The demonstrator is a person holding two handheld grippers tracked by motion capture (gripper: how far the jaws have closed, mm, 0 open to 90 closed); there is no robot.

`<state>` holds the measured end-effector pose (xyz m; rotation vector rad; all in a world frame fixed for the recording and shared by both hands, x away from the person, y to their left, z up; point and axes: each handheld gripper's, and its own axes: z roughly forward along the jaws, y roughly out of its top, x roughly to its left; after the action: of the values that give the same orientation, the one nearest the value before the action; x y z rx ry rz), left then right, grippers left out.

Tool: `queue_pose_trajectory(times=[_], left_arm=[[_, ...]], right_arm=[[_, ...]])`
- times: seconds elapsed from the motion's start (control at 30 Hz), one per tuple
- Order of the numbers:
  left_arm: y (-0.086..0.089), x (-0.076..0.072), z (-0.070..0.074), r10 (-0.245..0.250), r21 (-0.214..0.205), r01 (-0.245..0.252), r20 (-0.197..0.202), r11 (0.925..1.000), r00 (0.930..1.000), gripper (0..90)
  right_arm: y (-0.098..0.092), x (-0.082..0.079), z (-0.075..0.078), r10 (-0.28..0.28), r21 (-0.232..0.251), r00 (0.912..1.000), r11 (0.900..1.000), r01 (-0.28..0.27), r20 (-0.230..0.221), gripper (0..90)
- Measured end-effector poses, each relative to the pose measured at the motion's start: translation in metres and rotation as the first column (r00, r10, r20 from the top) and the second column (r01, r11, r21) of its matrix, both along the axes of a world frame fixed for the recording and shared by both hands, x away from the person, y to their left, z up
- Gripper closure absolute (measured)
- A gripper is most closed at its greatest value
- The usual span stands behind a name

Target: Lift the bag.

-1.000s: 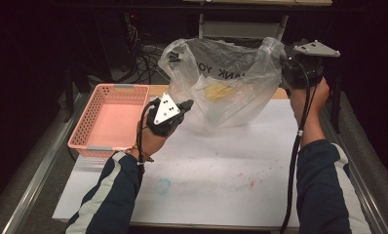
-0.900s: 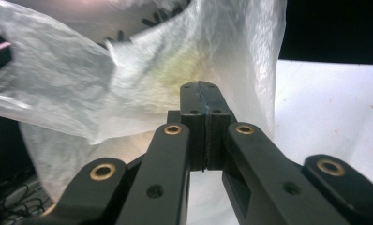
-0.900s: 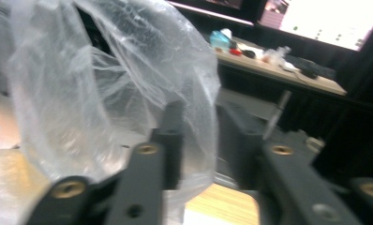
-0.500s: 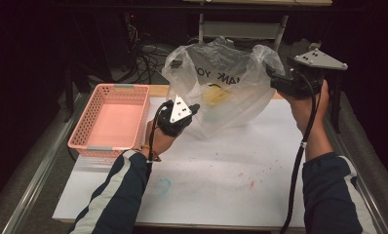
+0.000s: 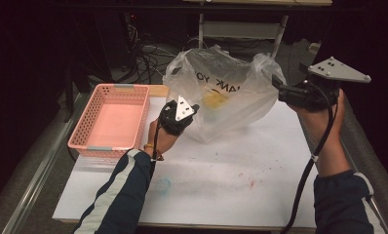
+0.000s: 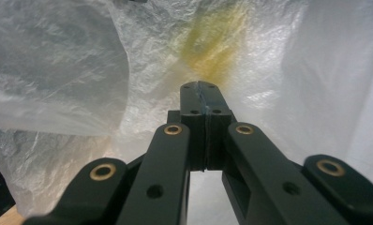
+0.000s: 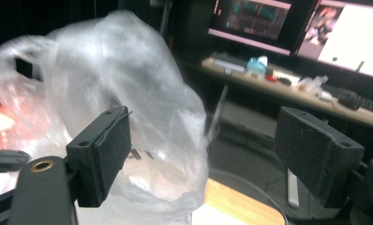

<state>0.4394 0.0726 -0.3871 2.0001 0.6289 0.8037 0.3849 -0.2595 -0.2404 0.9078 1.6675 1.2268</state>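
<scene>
Two grippers are working a thin plastic bag [image 5: 231,97] here, and the bag is sitting on the white table [image 5: 231,180], puffed up and standing open. Left gripper [image 5: 194,108] is pressing right up against the bag's near side, and in the left gripper view its jaws are clamped fully together with what looks like a sliver of the film pinched between the pads, bag plastic [image 6: 105,70] billowing on every side of them. Something yellow [image 5: 214,99] is showing through the film just ahead of that gripper's tips; it's too smeared to say what it is.

Right gripper [image 5: 276,84] is hovering at the bag's far upper corner, jaws having just been opening, and in the right gripper view they're standing wide apart with nothing between them. The bag [image 7: 128,93] is hanging loose off to the left pad's side, apparently not touching it.

Off to the outer side of the left gripper, a pink basket [image 5: 92,142] is sitting on the table, well apart from the bag.
</scene>
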Motion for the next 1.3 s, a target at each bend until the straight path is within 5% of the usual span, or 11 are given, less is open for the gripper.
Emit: queue_pose_trajectory(times=[0.23,0.4,0.63,0.97,1.3], left_arm=[[-0.001,0.008,-0.006,0.02,0.008,-0.02,-0.014,0.9998,0.9997,88.0],[0.004,0.01,-0.006,0.037,0.003,-0.037,-0.015,0.9993,0.9992,88.0],[0.012,0.007,-0.003,0.033,0.002,-0.033,-0.007,0.9995,0.9994,87.7],[0.039,-0.012,0.005,0.025,-0.029,-0.024,0.03,0.9993,0.9992,63.3],[0.057,-0.026,0.005,0.02,-0.024,-0.018,0.064,0.9996,0.9977,52.4]], right_arm=[[-0.002,-0.021,-0.009,0.066,0.044,0.9978,0.9969,-0.066,0.01,19.2],[-0.001,-0.031,-0.038,0.094,0.006,0.9954,0.9956,-0.094,-0.018,17.9],[-0.007,-0.033,-0.073,0.098,0.019,0.9932,0.9951,-0.097,-0.062,17.3],[-0.009,-0.032,-0.107,0.109,-0.006,0.9883,0.9939,-0.11,-0.106,19.0],[-0.017,-0.037,-0.113,0.108,-0.008,0.9903,0.994,-0.109,-0.087,19.0]])
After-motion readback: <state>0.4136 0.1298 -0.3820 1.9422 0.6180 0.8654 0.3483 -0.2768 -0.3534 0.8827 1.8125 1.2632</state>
